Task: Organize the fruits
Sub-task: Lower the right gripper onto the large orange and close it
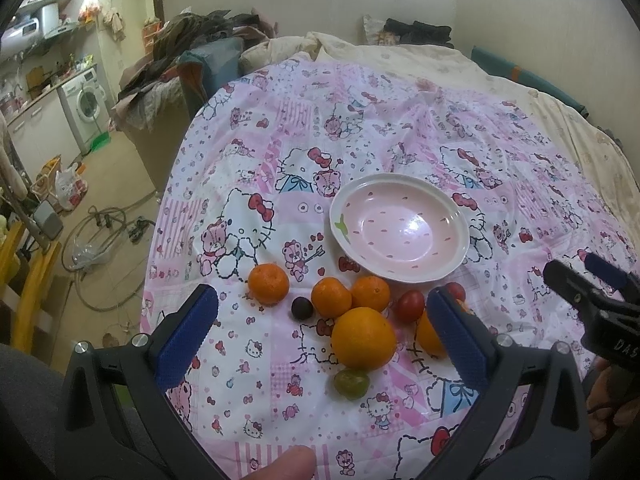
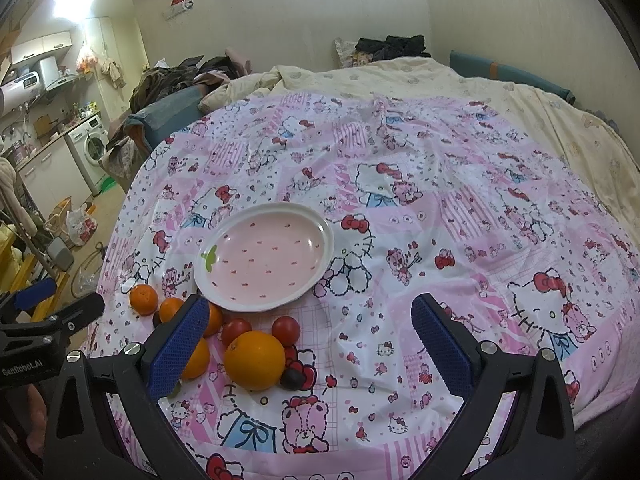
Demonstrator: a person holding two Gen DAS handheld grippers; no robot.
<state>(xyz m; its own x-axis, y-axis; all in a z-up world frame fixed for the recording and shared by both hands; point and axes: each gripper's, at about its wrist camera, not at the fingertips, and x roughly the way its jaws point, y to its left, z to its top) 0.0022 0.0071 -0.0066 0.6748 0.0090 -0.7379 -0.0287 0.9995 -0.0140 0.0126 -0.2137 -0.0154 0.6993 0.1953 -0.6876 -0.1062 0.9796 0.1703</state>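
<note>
We hold our left gripper low over the near edge of a bed spread with a pink cartoon-cat sheet, its blue-padded jaws standing wide apart with nothing between them but air above the fruit. The fruit lies loose on the sheet just in front of a pink strawberry-patterned plate, which has nothing in it. Nearest the plate's rim sit two small mandarins touching each other, with a third mandarin off to their left and a dark plum between that one and the pair. A large orange lies closer to us, and a green tomato rests against its near side. To the right a red tomato sits beside the mandarins, and a second orange is partly hidden behind the left gripper's right finger. Our right gripper hovers over the sheet to the right of the pile, jaws likewise spread wide and holding nothing; in its view a large orange lies between the fingers with a second dark plum touching it. Beyond the bed's left edge a washing machine stands against the wall.
</note>
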